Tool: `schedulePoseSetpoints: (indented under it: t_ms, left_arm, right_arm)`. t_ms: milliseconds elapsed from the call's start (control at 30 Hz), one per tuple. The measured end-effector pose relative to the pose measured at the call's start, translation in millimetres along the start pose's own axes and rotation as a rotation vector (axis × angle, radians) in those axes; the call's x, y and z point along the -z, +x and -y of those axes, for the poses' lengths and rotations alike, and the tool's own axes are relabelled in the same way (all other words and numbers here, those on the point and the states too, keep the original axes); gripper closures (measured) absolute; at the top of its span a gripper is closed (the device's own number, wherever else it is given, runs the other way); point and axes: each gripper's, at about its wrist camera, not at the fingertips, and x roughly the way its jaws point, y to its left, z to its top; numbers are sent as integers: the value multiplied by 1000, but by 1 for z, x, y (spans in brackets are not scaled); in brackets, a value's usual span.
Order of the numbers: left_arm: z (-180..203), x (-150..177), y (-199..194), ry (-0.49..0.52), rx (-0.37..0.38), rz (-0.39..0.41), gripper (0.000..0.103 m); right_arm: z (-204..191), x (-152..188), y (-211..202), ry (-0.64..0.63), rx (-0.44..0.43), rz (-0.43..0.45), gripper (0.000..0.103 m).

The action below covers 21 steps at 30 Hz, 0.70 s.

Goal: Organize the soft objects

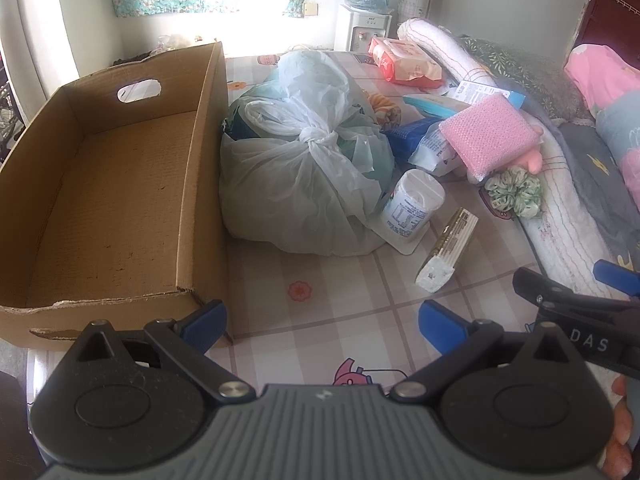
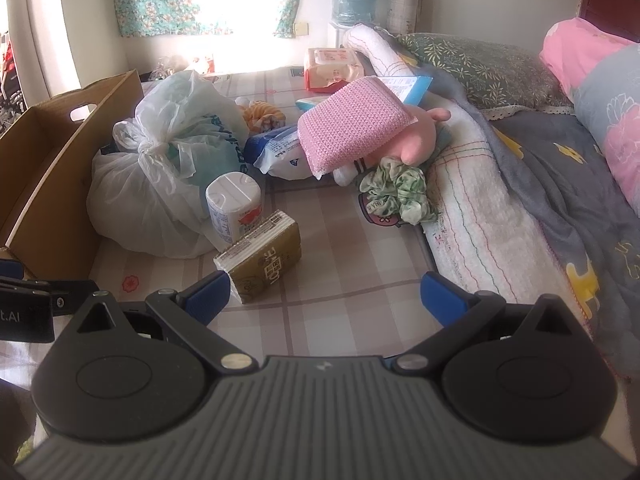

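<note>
An empty cardboard box [image 1: 112,184] stands at the left on the checked mat; its end shows as the box [image 2: 44,168] in the right wrist view. Beside it lies a knotted white plastic bag [image 1: 304,160], the same bag [image 2: 160,184]. A pink sponge [image 1: 490,136], also sponge [image 2: 352,128], rests on a pink plush toy [image 2: 416,136]. A green scrunchie [image 1: 514,192], scrunchie [image 2: 400,192], lies by the rolled blanket. My left gripper [image 1: 322,320] is open over bare mat. My right gripper [image 2: 326,290] is open, its left fingertip near a gold carton [image 2: 264,256].
A white bottle [image 1: 412,204], a wet-wipes pack [image 1: 404,60] and a blue-white packet [image 2: 280,152] lie among the clutter. A rolled white blanket [image 2: 480,216] and bedding bound the right side. A water dispenser [image 1: 364,20] stands by the far wall.
</note>
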Motion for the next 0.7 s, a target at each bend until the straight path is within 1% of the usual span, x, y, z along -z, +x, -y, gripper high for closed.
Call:
schedulePoseSetpoints:
  t_ms: [200,333,400,500,633,700]
  left_arm:
    - [11,-11,-4,96,24,45,0]
    - [20,-28,-4,170,69,78,0]
    - [25,-37,-7,210,94,119,0]
    - [29,-56,-9,247,143,166,0]
    - [30,-86,-9,278,250,225,0]
    - [35,-103,-8,323,284,264,0]
  right_arm:
    - [15,3,-2,49,9,29,1]
    - [30,9,-3,83,2,73,1]
    - [39,10,-2,112,-17,93,1]
    - [55,8,1,180,-54,121,1]
    - [76,0,11,286,-105,162,1]
    - [88,-6,17,358,-147,188,1]
